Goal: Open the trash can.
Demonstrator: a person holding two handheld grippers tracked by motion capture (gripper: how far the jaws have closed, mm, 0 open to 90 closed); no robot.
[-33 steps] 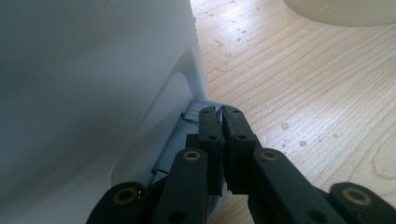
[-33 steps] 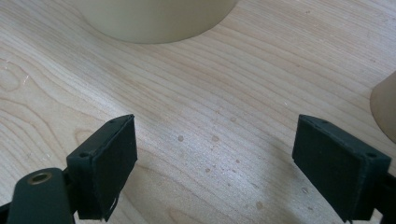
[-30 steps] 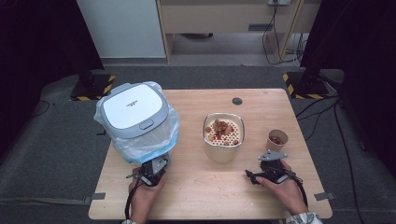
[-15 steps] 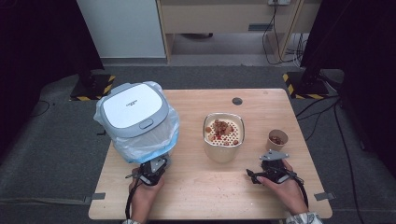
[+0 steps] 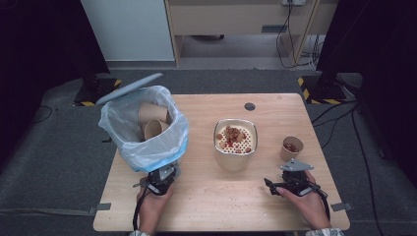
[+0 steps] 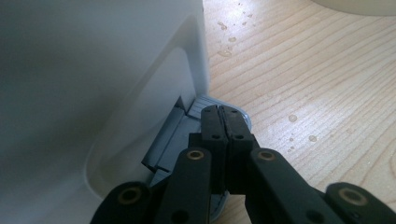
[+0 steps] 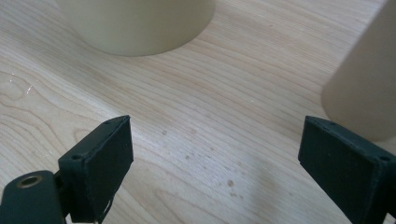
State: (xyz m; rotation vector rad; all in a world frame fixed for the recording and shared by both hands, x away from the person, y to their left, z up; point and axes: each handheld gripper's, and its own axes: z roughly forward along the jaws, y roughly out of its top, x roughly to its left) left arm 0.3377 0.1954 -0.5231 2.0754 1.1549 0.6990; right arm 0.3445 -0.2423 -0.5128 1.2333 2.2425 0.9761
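With the left gripper (image 6: 222, 122) pinched shut, pressing the bin's (image 5: 142, 142) pedal (image 6: 187, 135) at lower left, hold it down firmly so the lid (image 5: 129, 87) stays up, while the right gripper (image 7: 212, 168) waits wide open near the cup (image 5: 292, 148).

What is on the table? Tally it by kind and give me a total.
Lidded bins: 1, lid up, lined with a bag
Paper cups: 3, two in the bin, one standing at the right
Strainer bowls: 1
Hand-held grippers: 2, left, right
Total: 7
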